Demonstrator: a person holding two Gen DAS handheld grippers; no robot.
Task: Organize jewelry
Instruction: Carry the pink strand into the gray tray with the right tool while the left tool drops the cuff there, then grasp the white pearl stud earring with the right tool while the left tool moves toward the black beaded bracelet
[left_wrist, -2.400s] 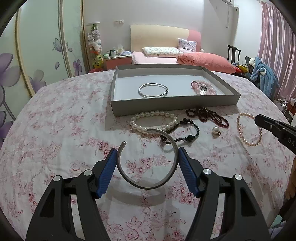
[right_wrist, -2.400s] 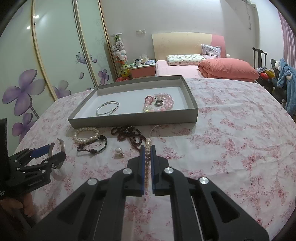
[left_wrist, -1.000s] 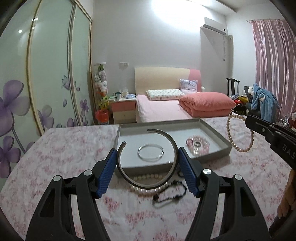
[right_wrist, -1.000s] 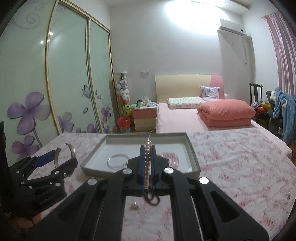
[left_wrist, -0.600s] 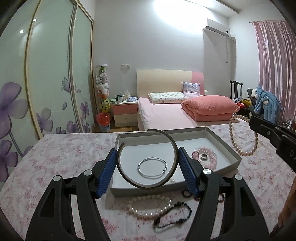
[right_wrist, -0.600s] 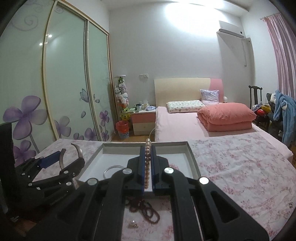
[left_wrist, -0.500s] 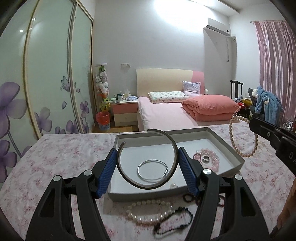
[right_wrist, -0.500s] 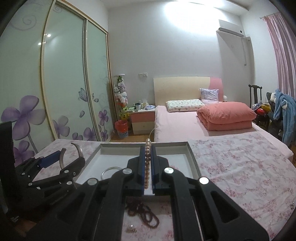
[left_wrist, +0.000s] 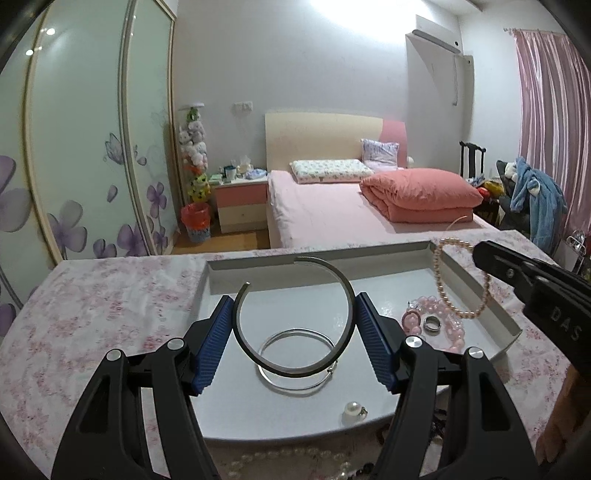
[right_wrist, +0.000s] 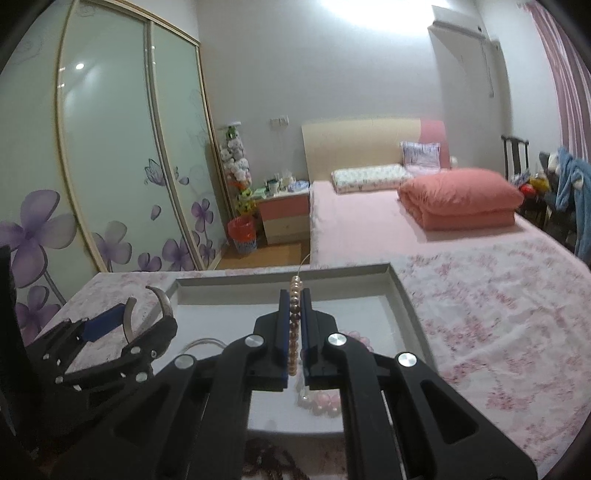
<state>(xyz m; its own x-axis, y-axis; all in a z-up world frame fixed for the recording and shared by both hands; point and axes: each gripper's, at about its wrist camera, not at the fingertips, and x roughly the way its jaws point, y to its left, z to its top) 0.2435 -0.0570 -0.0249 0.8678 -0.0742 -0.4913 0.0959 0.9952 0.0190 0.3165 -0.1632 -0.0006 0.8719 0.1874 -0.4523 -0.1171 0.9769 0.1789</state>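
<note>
My left gripper (left_wrist: 295, 317) is shut on an open grey metal bangle (left_wrist: 343, 284), held across its width over the grey tray (left_wrist: 476, 284). In the tray lie a thin silver bangle (left_wrist: 273, 380), a pink bead bracelet (left_wrist: 454, 339) with a ring (left_wrist: 432, 324) on it, and a single pearl (left_wrist: 351, 409). My right gripper (right_wrist: 294, 317) is shut on a pink pearl bracelet (right_wrist: 293, 332), which hangs as a loop (left_wrist: 439, 284) above the tray's right side. The left gripper (right_wrist: 125, 325) with the bangle shows at the left of the right wrist view.
The tray rests on a table with a pink floral cloth (left_wrist: 92, 314). More bead strands (left_wrist: 277, 461) lie on the cloth in front of the tray, partly hidden by the fingers. A bed (left_wrist: 351, 210) and sliding wardrobe doors (left_wrist: 85, 147) stand beyond the table.
Both grippers have moved forward and slightly down over the tray, each keeping its piece. The tray looms larger, and the loose strands have slid to the bottom edge.
</note>
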